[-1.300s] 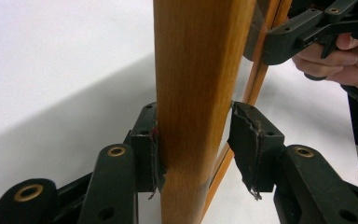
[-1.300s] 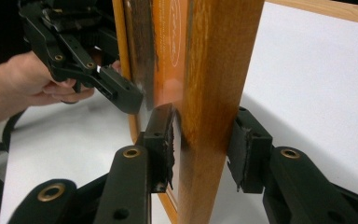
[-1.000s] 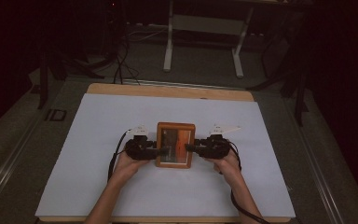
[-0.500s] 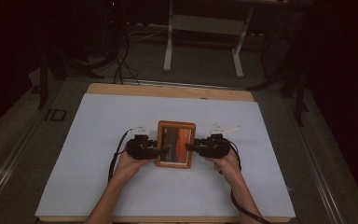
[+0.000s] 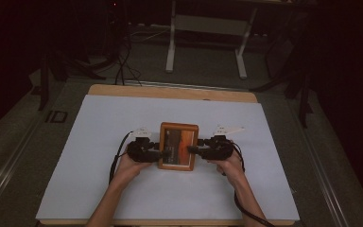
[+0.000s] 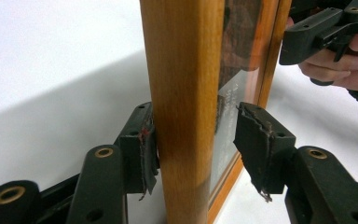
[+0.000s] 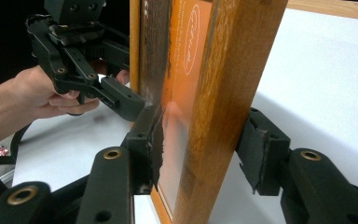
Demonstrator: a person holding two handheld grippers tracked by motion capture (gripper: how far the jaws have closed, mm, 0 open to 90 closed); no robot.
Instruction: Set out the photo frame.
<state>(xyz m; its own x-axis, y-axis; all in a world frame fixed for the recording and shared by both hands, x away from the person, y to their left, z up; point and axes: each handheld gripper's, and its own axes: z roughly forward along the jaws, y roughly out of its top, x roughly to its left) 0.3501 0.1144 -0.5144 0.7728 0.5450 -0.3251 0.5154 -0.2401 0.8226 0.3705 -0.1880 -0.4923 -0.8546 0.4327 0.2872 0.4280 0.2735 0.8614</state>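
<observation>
A wooden picture frame [image 5: 178, 146] with an orange and dark print under glass stands upright mid-table, facing the person. My left gripper [image 5: 157, 153] straddles its left side rail and my right gripper [image 5: 194, 150] its right rail. In the left gripper view the rail [image 6: 182, 116] is between the jaws of the left gripper [image 6: 193, 140]. The rear pad [image 6: 147, 154] touches the wood, and the front pad [image 6: 254, 149] sits slightly off the glass. In the right gripper view the right gripper [image 7: 200, 140] likewise brackets the frame [image 7: 223, 107], its rear pad [image 7: 261, 149] against the back.
A white sheet [image 5: 99, 142] covers the wooden table [image 5: 170, 92]. Each gripper view shows the other gripper farther off in a hand: the right one [image 6: 321, 28] and the left one [image 7: 84, 60]. Behind the table are a metal stand [image 5: 205, 42] and floor cables [image 5: 118, 66].
</observation>
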